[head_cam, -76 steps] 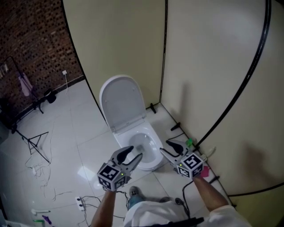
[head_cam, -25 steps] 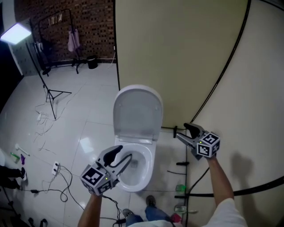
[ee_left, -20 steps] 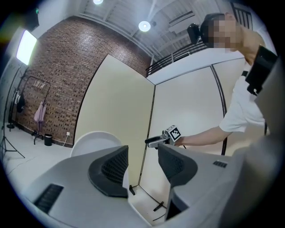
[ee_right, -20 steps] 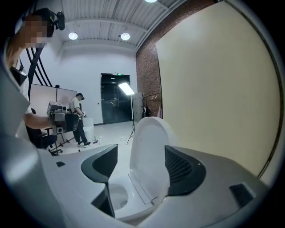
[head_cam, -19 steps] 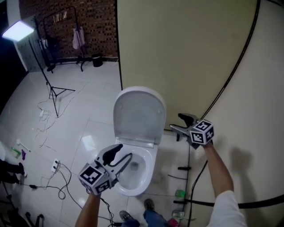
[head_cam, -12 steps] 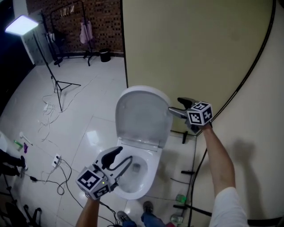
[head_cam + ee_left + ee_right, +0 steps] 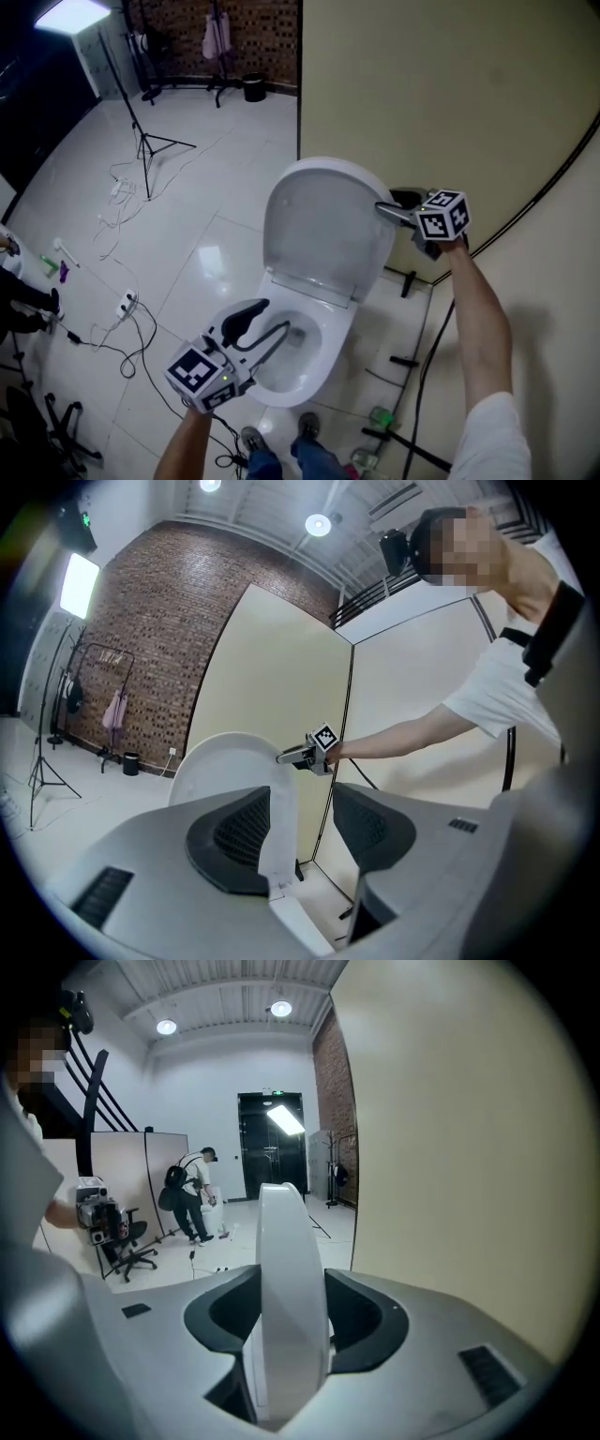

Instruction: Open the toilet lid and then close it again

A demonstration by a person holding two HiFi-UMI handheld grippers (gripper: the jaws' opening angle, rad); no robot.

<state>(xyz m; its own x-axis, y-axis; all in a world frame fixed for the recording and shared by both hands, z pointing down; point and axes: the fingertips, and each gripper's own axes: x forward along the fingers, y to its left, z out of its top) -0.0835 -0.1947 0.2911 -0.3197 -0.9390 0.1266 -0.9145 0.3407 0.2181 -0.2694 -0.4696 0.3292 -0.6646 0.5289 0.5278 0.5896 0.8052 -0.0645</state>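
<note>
Head view: the lid (image 7: 323,230) stands upright over the bowl (image 7: 328,352), close to the beige wall (image 7: 450,84). The right gripper (image 7: 382,208) is at the lid's upper right edge. The left gripper (image 7: 276,317) hovers over the front part of the bowl. Left gripper view: its jaws stand partly apart and hold nothing; the lid is further off, beyond them. Right gripper view: the jaws are closing on the lid's edge, which fills the gap and touches both pads
</note>
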